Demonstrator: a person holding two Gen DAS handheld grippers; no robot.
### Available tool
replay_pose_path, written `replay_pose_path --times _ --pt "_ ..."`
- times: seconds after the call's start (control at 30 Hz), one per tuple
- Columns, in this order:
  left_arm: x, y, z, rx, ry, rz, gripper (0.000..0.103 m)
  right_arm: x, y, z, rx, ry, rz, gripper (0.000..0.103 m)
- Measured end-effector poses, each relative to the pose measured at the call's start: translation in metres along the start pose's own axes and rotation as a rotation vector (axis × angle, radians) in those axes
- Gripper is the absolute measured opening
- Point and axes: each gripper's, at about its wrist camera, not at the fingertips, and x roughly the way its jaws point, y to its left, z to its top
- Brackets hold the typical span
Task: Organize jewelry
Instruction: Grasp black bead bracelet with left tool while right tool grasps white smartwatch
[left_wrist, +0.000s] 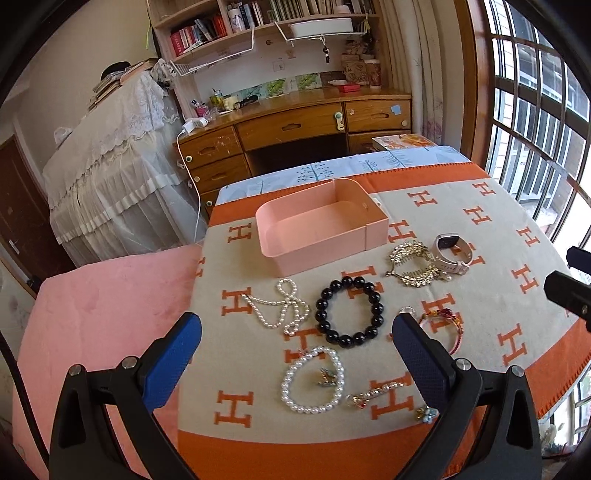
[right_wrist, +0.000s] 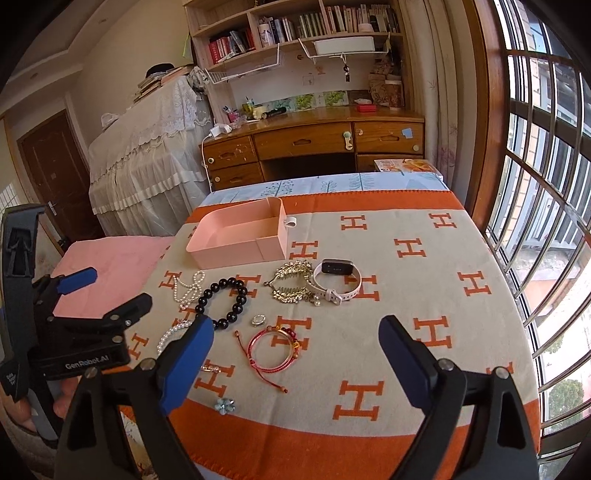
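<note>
Just in front of the empty pink box (left_wrist: 321, 225), the jewelry lies loose on the blanket (left_wrist: 480, 236), black bead bracelet (left_wrist: 349, 310) nearest, and my left tongs (left_wrist: 295, 332) and right tongs (right_wrist: 295, 339) hang spread and empty, so I judge a first pick comes next.

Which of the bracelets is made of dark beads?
The black bead bracelet, lying just in front of the pink box. The pearl bracelet is white, the cord bracelet red.

Home bedroom; bookshelf (right_wrist: 295, 26), wooden desk (right_wrist: 314, 136)
</note>
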Motion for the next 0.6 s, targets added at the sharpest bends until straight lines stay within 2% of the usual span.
replay_pose_path --times 0.13,0.27,0.33,0.53,0.6 --pt "0.014 0.024 0.020 -0.033 0.059 -0.054 0.102 0.019 -0.021 0.021 0.026 0.050 0.004 0.082" --pt "0.034 0.038 0.032 -0.041 0.094 -0.029 0.102 0.044 -0.042 0.041 0.056 0.109 0.006 0.071" --pt "0.047 0.039 0.031 -0.034 0.113 -0.056 0.102 0.060 -0.050 0.049 0.069 0.143 0.015 0.069" --pt "0.102 0.031 0.026 -0.032 0.239 -0.144 0.102 0.117 -0.074 0.062 0.150 0.287 0.049 0.058" --pt "0.119 0.027 0.024 -0.030 0.281 -0.178 0.099 0.137 -0.080 0.060 0.176 0.340 0.059 0.052"
